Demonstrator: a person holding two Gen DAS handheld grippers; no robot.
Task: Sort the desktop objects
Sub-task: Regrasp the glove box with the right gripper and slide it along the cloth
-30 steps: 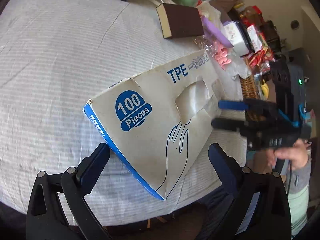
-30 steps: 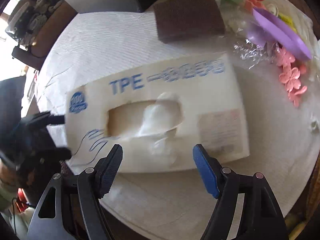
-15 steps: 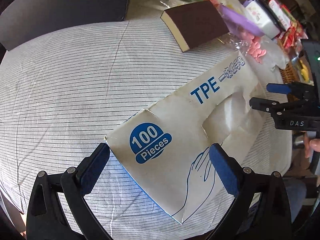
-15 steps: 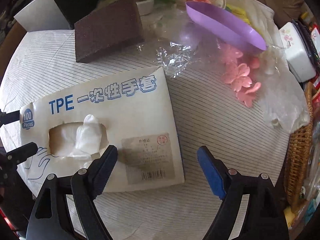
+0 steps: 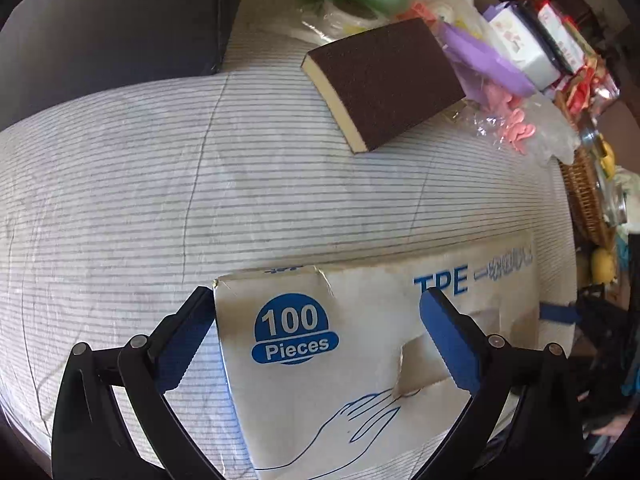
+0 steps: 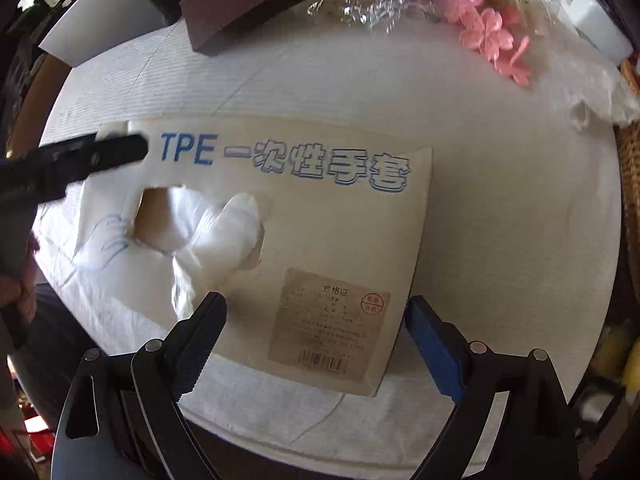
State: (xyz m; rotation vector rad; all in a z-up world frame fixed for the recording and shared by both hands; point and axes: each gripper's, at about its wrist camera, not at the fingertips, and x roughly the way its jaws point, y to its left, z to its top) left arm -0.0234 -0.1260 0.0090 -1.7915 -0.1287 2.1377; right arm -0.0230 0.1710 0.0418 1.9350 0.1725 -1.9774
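Note:
A white glove box [image 5: 360, 360] printed "100 Pieces" and "TPE" lies flat on the striped tablecloth [image 5: 160, 200]. My left gripper [image 5: 316, 320] is open and straddles the box's left end, its left finger beside the corner and its right finger over the top. In the right wrist view the same box [image 6: 320, 216] shows a torn opening with a white glove poking out. My right gripper [image 6: 316, 320] is open over the box's label end. The left gripper's finger [image 6: 100, 156] shows there at the box's far end.
A brown sanding sponge [image 5: 384, 80] lies beyond the box. Purple plastic [image 5: 488, 60], pink flower clips [image 6: 492, 40] and crinkled clear wrap [image 6: 360, 8] sit at the back right. A wicker basket [image 5: 584, 196] stands at the right edge, a dark box [image 5: 108, 28] at the back left.
My left gripper has come down and forward onto the box's left end. The right gripper has dropped closer over the label end. The box has turned to lie more square.

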